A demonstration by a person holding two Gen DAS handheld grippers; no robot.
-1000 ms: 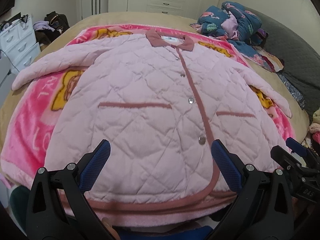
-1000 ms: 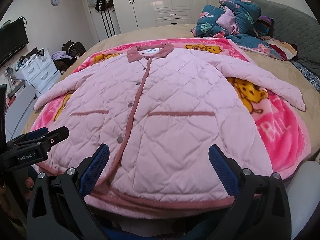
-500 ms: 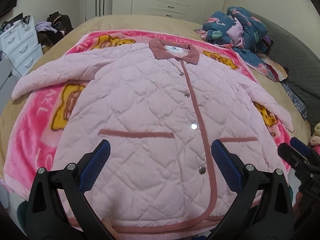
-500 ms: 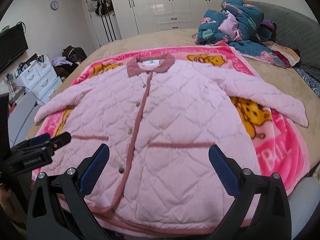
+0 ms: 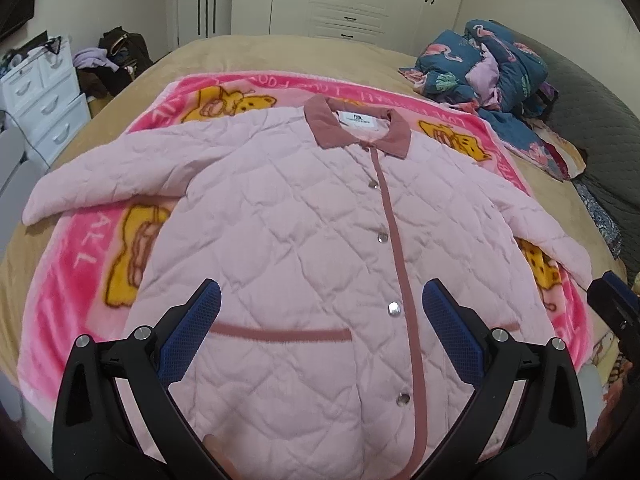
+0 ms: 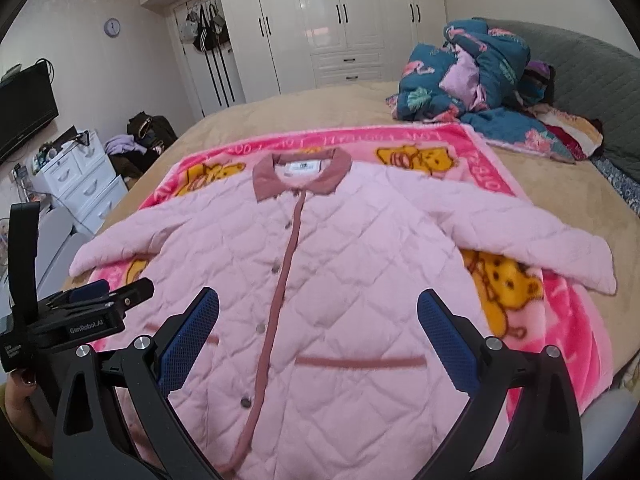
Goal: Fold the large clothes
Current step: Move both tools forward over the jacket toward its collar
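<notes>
A pale pink quilted jacket (image 5: 304,224) with a dusty-rose collar, placket and pocket trims lies flat, buttoned and face up, on a bright pink cartoon blanket (image 5: 72,276); both sleeves are spread out to the sides. It also shows in the right wrist view (image 6: 344,280). My left gripper (image 5: 320,312) is open and empty, held above the jacket's lower left half. My right gripper (image 6: 318,320) is open and empty above the lower right half. The left gripper also shows in the right wrist view (image 6: 100,300), and the right gripper's tip shows at the edge of the left wrist view (image 5: 612,300).
The blanket lies on a tan bed (image 5: 280,52). A heap of blue patterned bedding and clothes (image 5: 492,68) sits at the far right. A white drawer unit (image 5: 44,92) and bags stand left of the bed. White wardrobes (image 6: 340,20) line the back wall.
Both grippers have risen and moved forward over the jacket; the hem has dropped out of view below them and the collar looks closer. Both stay open.
</notes>
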